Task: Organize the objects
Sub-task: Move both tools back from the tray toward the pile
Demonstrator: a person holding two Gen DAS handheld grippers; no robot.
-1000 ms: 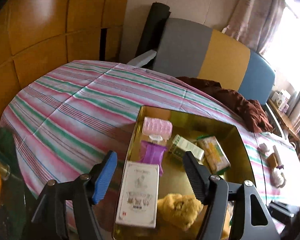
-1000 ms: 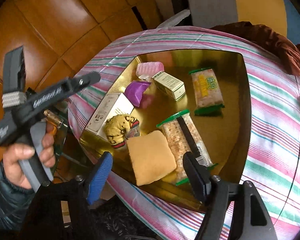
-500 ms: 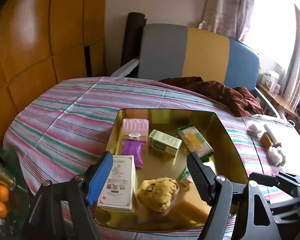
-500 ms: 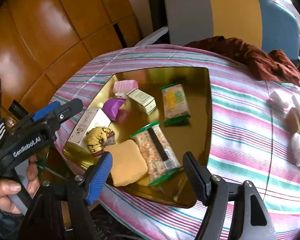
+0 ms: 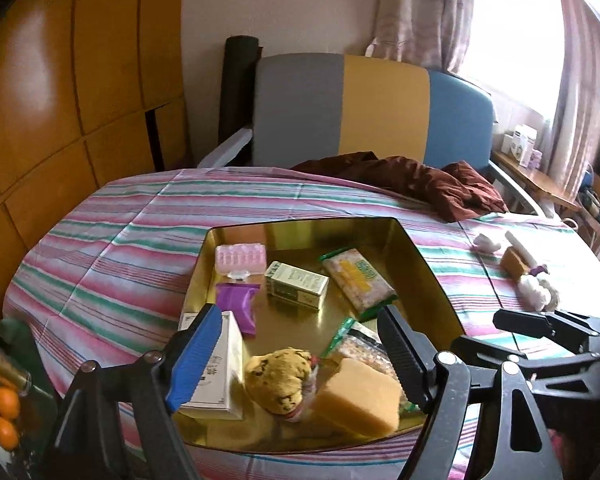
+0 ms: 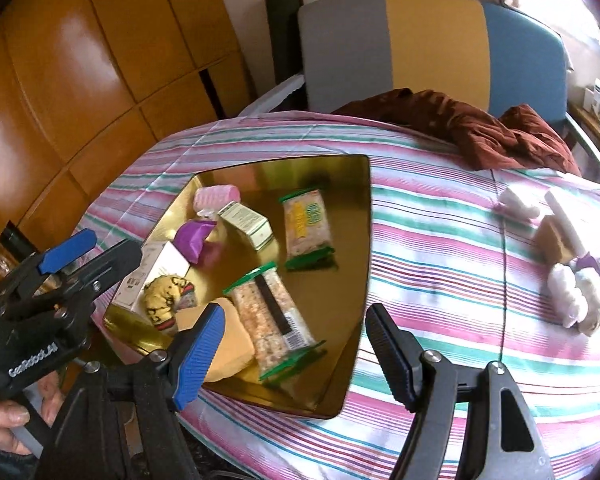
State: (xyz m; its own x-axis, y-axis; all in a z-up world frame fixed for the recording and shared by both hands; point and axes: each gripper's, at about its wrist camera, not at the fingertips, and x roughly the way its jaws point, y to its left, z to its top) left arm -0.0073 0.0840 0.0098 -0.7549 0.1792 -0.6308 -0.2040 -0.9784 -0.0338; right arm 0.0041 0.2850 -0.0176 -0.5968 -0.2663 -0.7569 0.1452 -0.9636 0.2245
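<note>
A gold tray (image 5: 300, 222) (image 6: 284, 159) lies on the striped tablecloth. It holds a pink case (image 5: 241, 258), a green-and-white box (image 5: 298, 284), a purple pouch (image 5: 238, 300), a white box (image 5: 220, 376), a spotted yellow plush (image 5: 278, 380), a yellow sponge (image 5: 358, 398) and two snack packets (image 6: 306, 226) (image 6: 274, 316). My left gripper (image 5: 296, 344) hovers over the tray's near end, its jaws opening with nothing between them. My right gripper (image 6: 296, 340) hangs open and empty over the tray's near right corner.
Small white rolls (image 6: 572, 300), a brown block (image 6: 556, 236) and a white stick lie on the cloth right of the tray. A brown cloth (image 5: 420, 184) is bunched at the far edge, before a grey, yellow and blue chair. Oranges (image 5: 6, 416) sit low on the left.
Both grippers drew back and tilted up, so the tray looks farther off and more of the room shows. The left jaws spread wider. The right jaws kept their width.
</note>
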